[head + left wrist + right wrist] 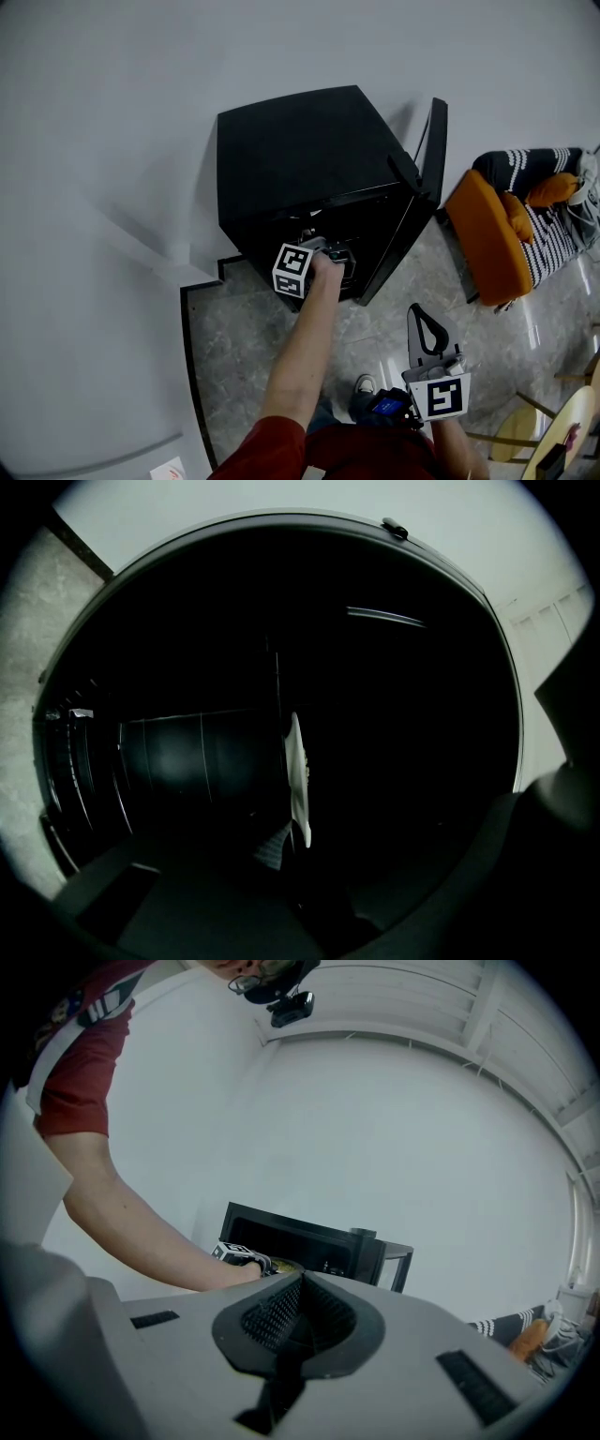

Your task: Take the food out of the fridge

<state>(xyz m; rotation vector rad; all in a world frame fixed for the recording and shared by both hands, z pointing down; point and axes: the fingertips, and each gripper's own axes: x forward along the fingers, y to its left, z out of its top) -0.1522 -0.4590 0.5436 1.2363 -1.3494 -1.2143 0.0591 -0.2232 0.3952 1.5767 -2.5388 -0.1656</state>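
Observation:
A black mini fridge [300, 150] stands on the floor against the wall, with its door [427, 187] swung open to the right. My left gripper [330, 255] reaches level into the dark compartment. In the left gripper view a white plate [296, 780] shows edge-on in the middle, and a ridged pad [272, 844] lies against its near rim, so the jaws look closed on it. What lies on the plate is hidden in the dark. In the right gripper view, something yellowish [283, 1265] sits by the left hand. My right gripper [427, 323] hangs back near my body, shut and empty.
An orange seat [492, 234] with striped cloth stands right of the fridge door. A pale round table [567, 427] sits at the lower right. A white wall runs behind and left of the fridge. My shoe [364, 384] rests on the marble floor below.

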